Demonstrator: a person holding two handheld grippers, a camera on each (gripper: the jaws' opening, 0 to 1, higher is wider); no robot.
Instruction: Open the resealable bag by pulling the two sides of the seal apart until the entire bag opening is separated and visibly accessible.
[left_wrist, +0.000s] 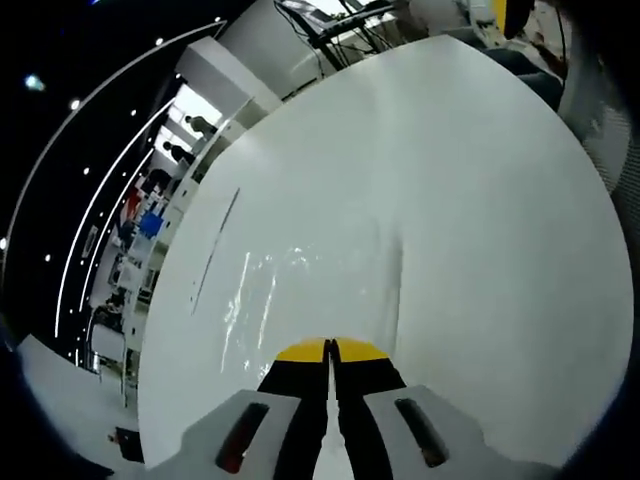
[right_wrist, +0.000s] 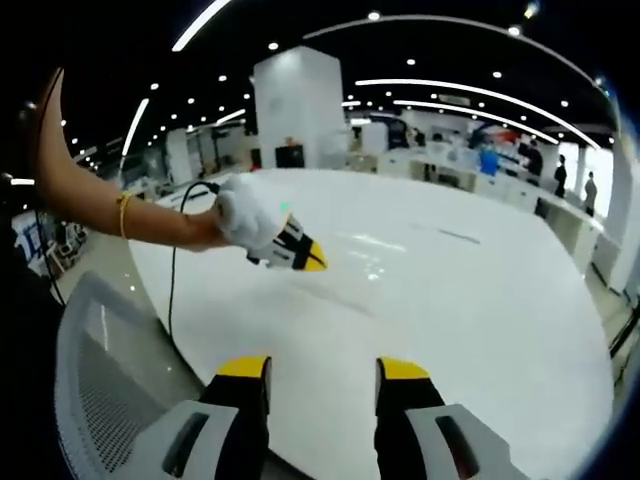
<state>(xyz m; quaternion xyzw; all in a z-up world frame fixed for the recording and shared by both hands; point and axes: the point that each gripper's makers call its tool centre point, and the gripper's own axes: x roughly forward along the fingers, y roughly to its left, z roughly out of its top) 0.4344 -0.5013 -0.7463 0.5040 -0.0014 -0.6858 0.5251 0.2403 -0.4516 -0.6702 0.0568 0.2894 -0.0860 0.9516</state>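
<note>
Right gripper nearest, jaws apart, holding nothing, over near edge of white table. Left gripper jaws pressed together on the clear resealable bag, lying flat on the table, hard to make out. Person's hand holds left gripper, far left.

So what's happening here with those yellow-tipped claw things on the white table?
A person holds a hand-held gripper in each hand over a white table. The left gripper has its jaws pressed together at the edge of a clear plastic bag that lies flat on the table and is hard to make out; whether it actually pinches the bag cannot be told. The right gripper sits near the table edge with its jaws apart, holding nothing. The bag appears not yet opened.
</note>
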